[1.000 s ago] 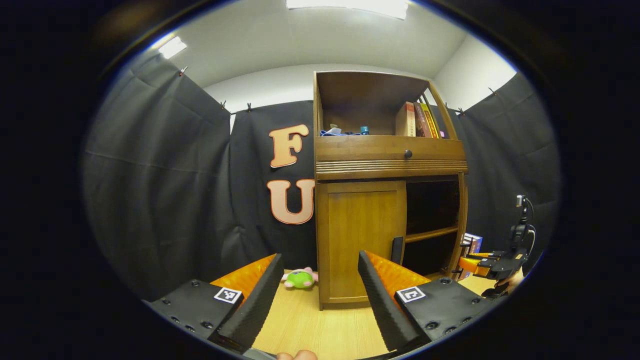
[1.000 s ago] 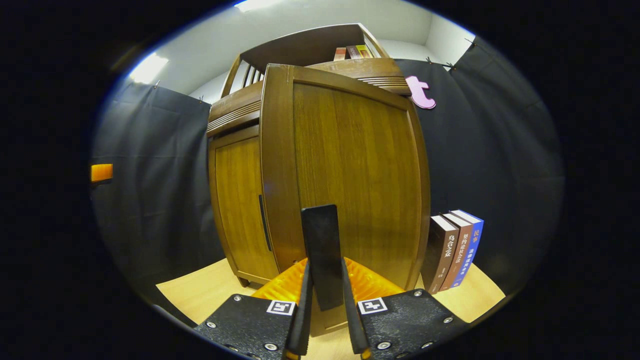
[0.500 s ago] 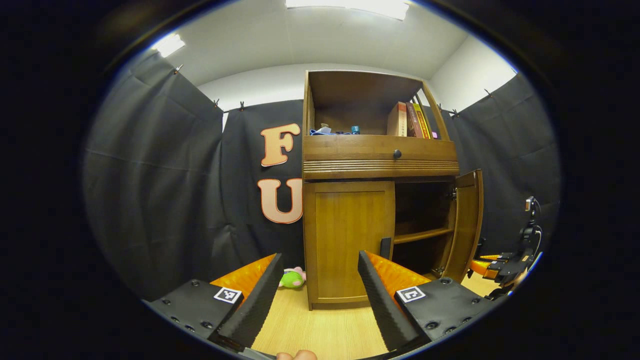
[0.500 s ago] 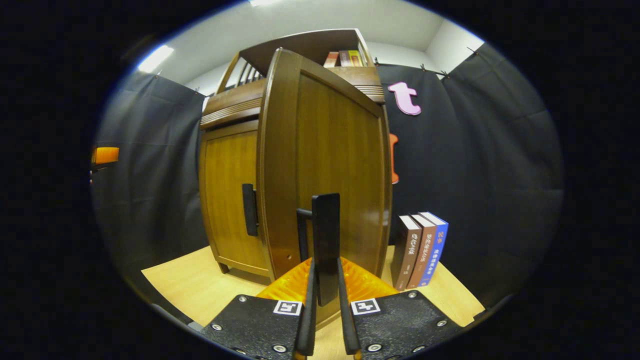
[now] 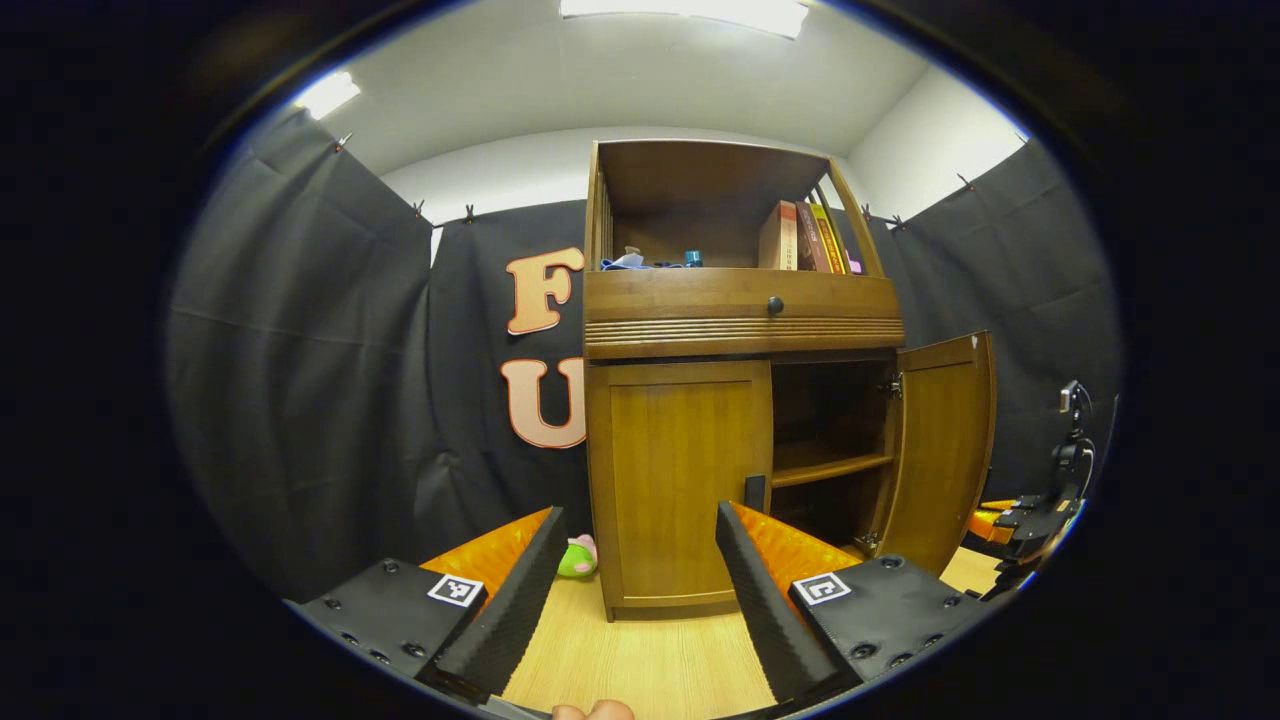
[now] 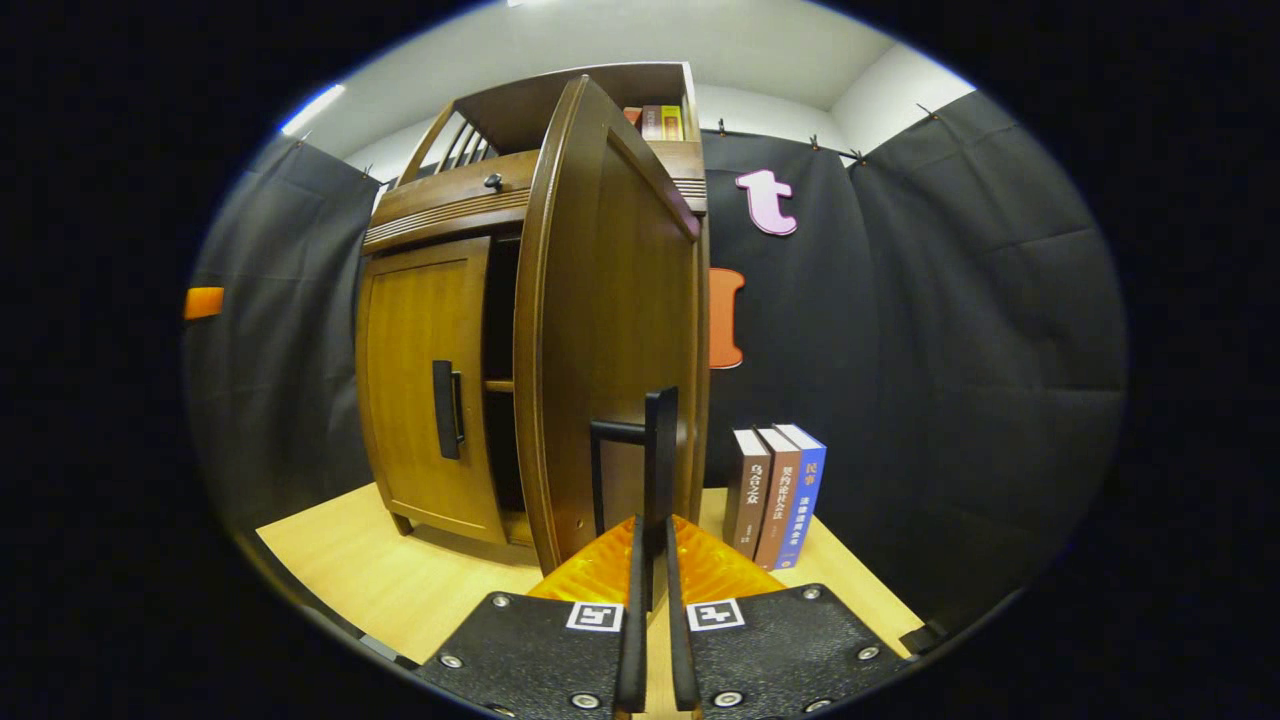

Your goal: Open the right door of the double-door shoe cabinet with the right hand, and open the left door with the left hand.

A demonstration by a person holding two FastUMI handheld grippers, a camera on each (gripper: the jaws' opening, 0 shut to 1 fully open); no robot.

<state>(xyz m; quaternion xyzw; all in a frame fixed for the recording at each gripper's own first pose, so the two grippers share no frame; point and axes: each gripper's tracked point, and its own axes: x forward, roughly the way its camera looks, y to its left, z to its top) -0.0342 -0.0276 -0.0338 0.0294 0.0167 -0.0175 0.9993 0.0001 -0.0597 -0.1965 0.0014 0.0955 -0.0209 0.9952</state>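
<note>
The wooden shoe cabinet [image 5: 740,330] stands on a pale wood floor. Its left door [image 5: 680,480] is closed, and a dark vertical handle [image 5: 755,492] sits at its inner edge. The right door [image 5: 945,450] is swung wide, showing a shelf inside. In the right gripper view that right door [image 6: 610,350] is edge-on in front of me, and my right gripper [image 6: 652,530] is shut on its black handle [image 6: 655,450]. My left gripper [image 5: 638,515] is open, short of the left door and touching nothing. The right gripper [image 5: 1020,520] also appears at the far right of the left gripper view.
A green plush toy [image 5: 575,558] lies on the floor left of the cabinet. Three books [image 6: 775,495] stand upright on the floor right of it, behind the open door. More books [image 5: 800,238] and small items fill the top shelf above a drawer knob [image 5: 774,305].
The right door has swung further out with my right gripper still shut on its handle. The left gripper view has shifted so the cabinet sits further left; the left gripper stays open.
</note>
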